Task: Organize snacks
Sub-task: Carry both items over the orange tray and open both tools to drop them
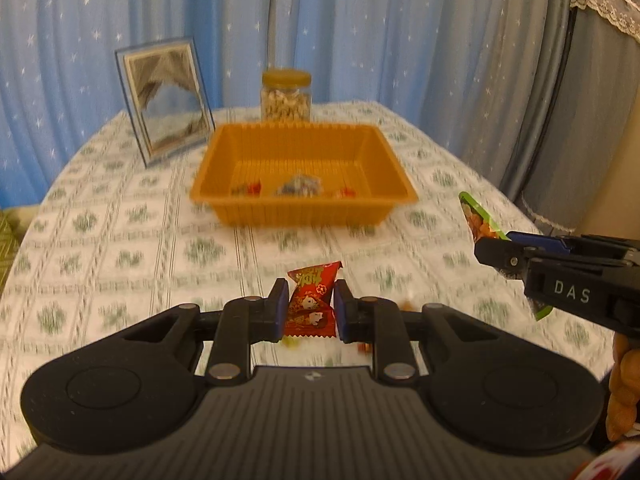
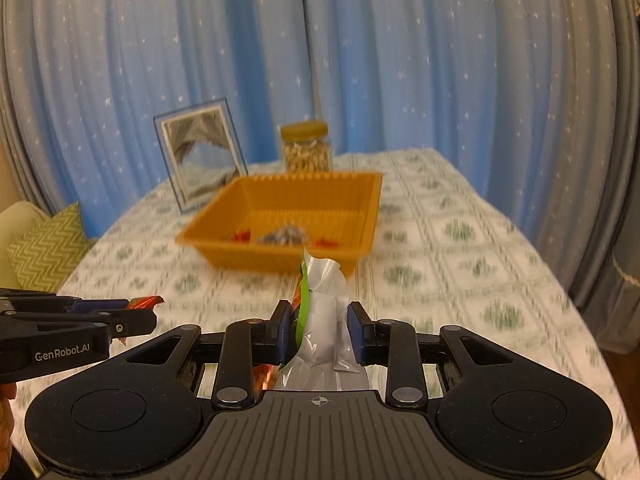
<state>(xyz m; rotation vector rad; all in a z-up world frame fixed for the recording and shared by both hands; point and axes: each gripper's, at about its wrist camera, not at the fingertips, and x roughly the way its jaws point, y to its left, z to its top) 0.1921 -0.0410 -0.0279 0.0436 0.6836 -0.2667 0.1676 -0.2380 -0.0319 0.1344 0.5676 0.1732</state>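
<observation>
- Left gripper [image 1: 308, 308]: my jaws were clamped on a red packet [image 1: 311, 304], which stood upright between the blue pads above the table [image 1: 120, 240]. From the right wrist camera I saw this gripper [image 2: 150, 312] at the left edge, with a red tip of the packet [image 2: 146, 301] poking out past its fingers.
- Right gripper [image 2: 318, 332]: my jaws were closed on a green packet [image 2: 320, 312], whose silver back faced the camera and whose green edge ran up the left side. From the left wrist camera the same gripper [image 1: 486, 246] entered from the right, with the printed face of the green packet [image 1: 478, 218] sticking up from it.
- Basket [image 1: 248, 208]: an orange tray sat on the table well ahead of both grippers; several small wrapped snacks [image 1: 298, 185] lay along its near inner edge, too blurred to identify.
- Jar [image 1: 286, 96]: it stood just behind the basket, filled with pale pieces under a yellow lid.
- Picture frame [image 1: 164, 100]: it leaned upright to the left of the jar.
- Curtain [image 1: 360, 20]: blue fabric with white stars hung behind the table.
</observation>
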